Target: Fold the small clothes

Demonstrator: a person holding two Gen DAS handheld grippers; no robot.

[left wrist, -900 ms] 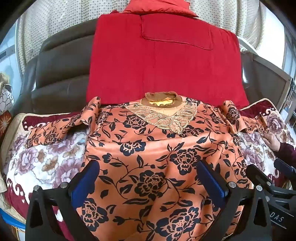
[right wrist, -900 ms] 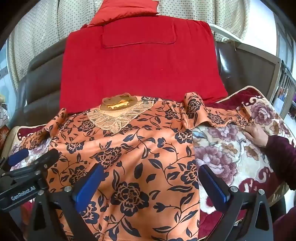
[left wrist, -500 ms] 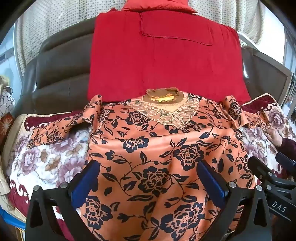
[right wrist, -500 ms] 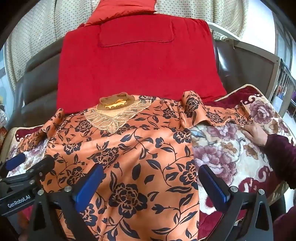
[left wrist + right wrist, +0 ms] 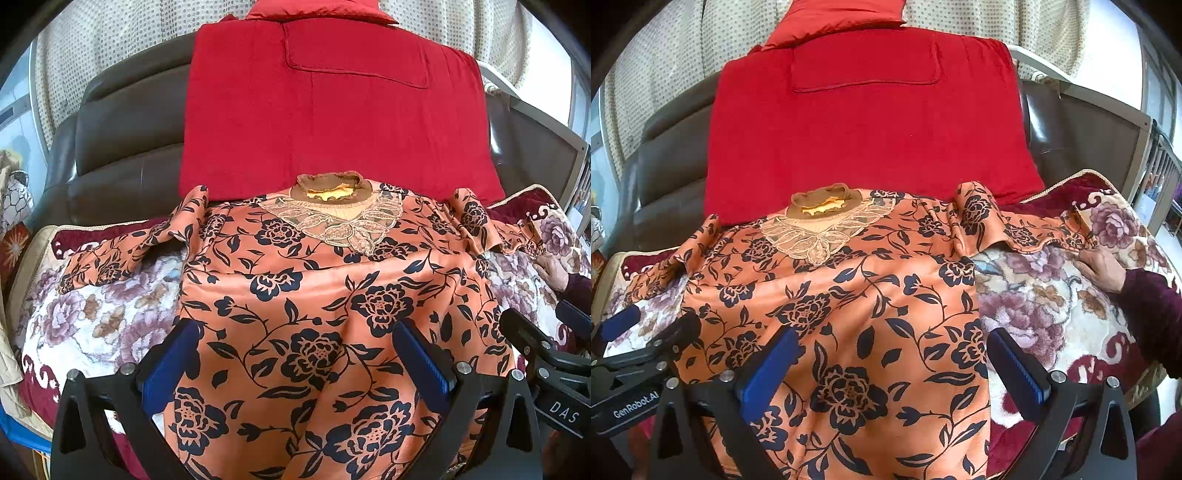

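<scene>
Closest to you, your left claw [image 5: 295, 363] stands wide open over the lower body of the orange floral blouse [image 5: 314, 295], gripping nothing; its two blue pads straddle the cloth without pressing on it. Your right claw [image 5: 894, 365] is just as wide open and equally empty, with its left pad over the blouse and its right pad over the floral blanket [image 5: 1034, 306] just off the blouse's right edge.

The blouse lies face up on that blanket, hem toward you and lace collar [image 5: 340, 225] away from you, so its long axis runs straight ahead from both claws. The body looks fairly smooth; no fold appears to be made yet.

Further out from the hem, the two sleeves spread sideways. The left sleeve [image 5: 122, 254] lies crumpled on the blanket to the left of the body, nearer your left claw. The right sleeve [image 5: 1027, 229] stretches out to the right of the body, nearer your right claw, and a person's hand [image 5: 1102, 271] in a dark red sleeve rests at its cuff.

So the coming move likely turns on this: each sleeve lies ahead and outward of its own claw, and folding it inward means carrying it across the long axis toward the collar line.

Beyond the collar, a red cushion [image 5: 332, 122] leans on a dark sofa back [image 5: 122, 147].
</scene>
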